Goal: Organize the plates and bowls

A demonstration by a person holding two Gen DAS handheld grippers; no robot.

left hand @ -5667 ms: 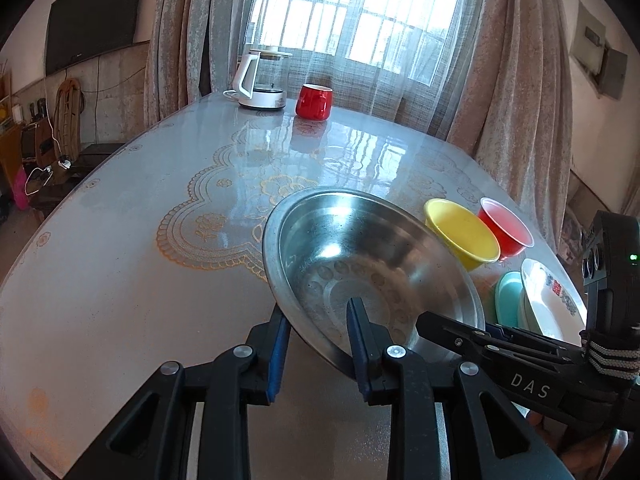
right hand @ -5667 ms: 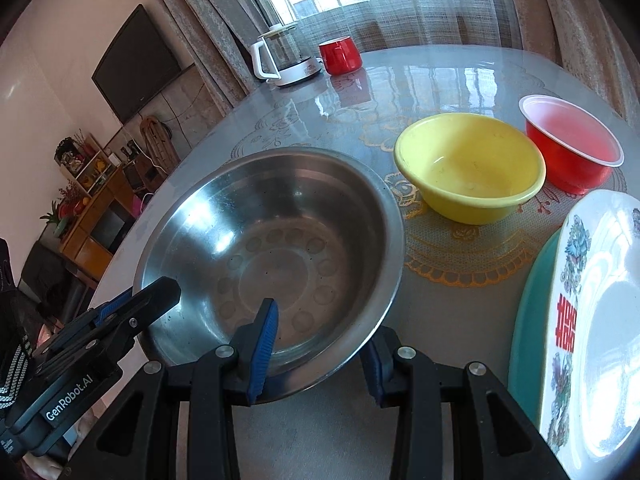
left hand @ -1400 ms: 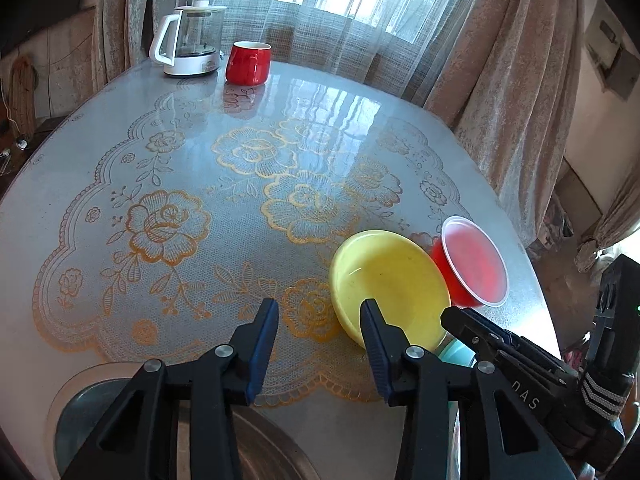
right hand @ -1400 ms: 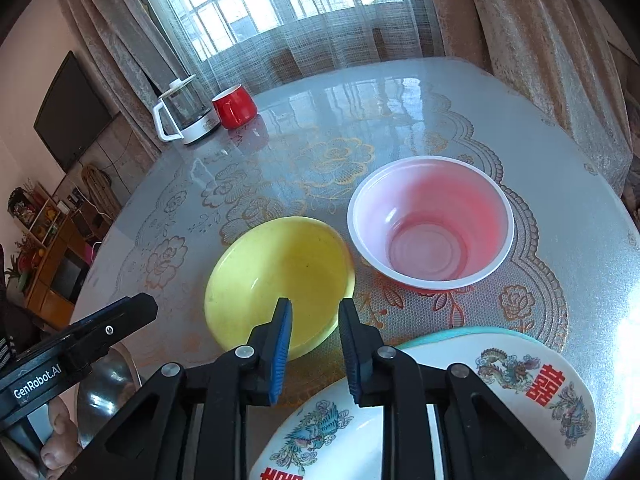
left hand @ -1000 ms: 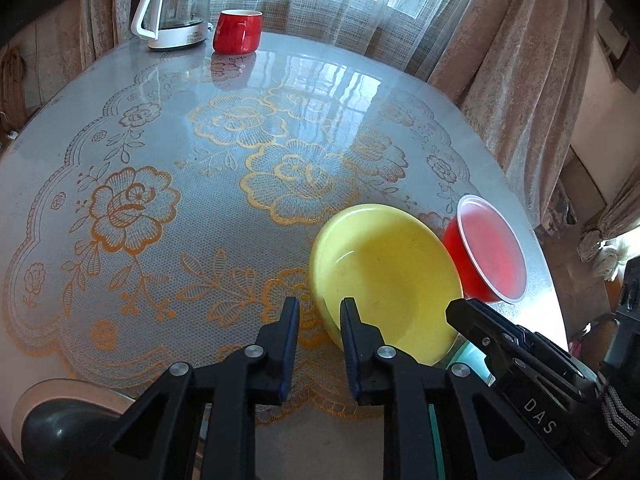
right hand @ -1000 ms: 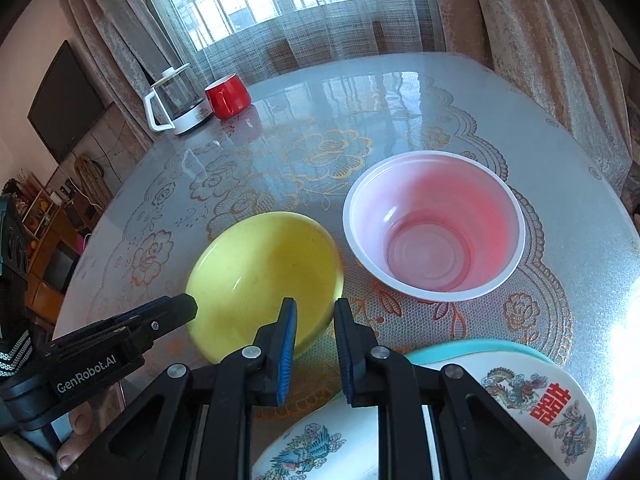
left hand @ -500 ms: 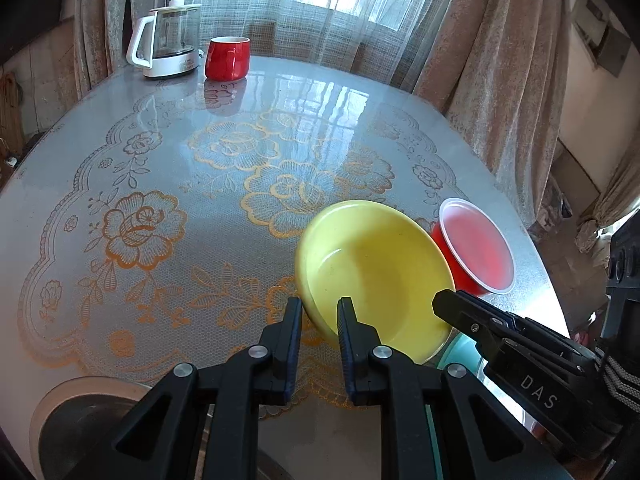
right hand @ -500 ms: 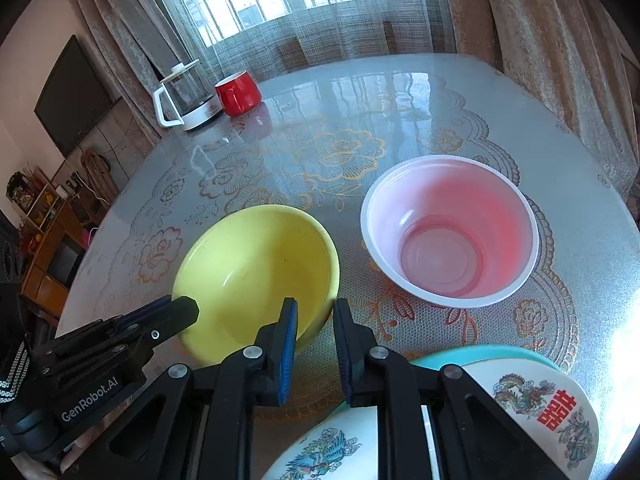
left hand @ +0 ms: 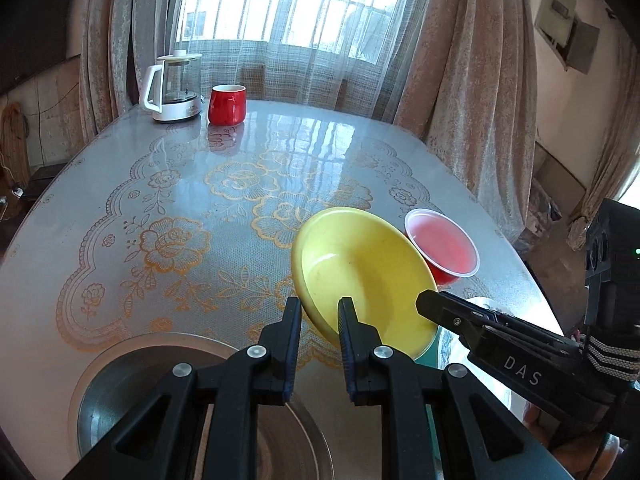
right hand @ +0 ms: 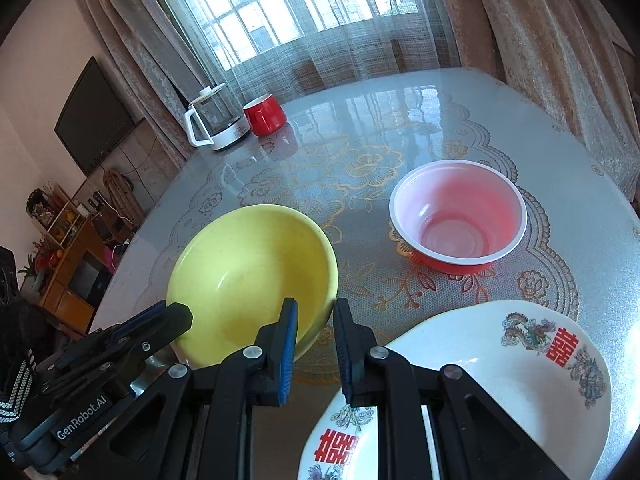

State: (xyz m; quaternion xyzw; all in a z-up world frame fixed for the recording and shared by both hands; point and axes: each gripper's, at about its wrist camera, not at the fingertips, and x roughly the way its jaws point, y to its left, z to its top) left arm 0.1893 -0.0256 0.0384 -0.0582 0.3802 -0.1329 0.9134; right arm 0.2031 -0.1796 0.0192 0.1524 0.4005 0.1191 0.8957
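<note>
Left wrist view: yellow bowl [left hand: 360, 276] tilted, off the bench [left hand: 120, 200], rim clamped by both tools, left tool [left hand: 319, 322] and right tool [right hand: 315, 326] on opposite near edges, likely for a steady two-sided carry. Steel bowl [left hand: 132, 392] at near-left edge looks like the nesting target; red bowl [right hand: 458, 216] beside.

The round shiny grey counter [left hand: 120, 184] has gold flowers drawn on it. Far ahead of the left tool [left hand: 318, 314], at the back edge, stand a clear glass kettle with a white handle [left hand: 174, 88] and a red mug [left hand: 227, 105], just beside each other. A red plastic bowl with a white rim [right hand: 458, 216] sits ahead of the right tool [right hand: 314, 314]. A big silver metal bowl [left hand: 192, 408] rests under the left tool. A white plate with red signs [right hand: 480, 392] lies under the right tool.
</note>
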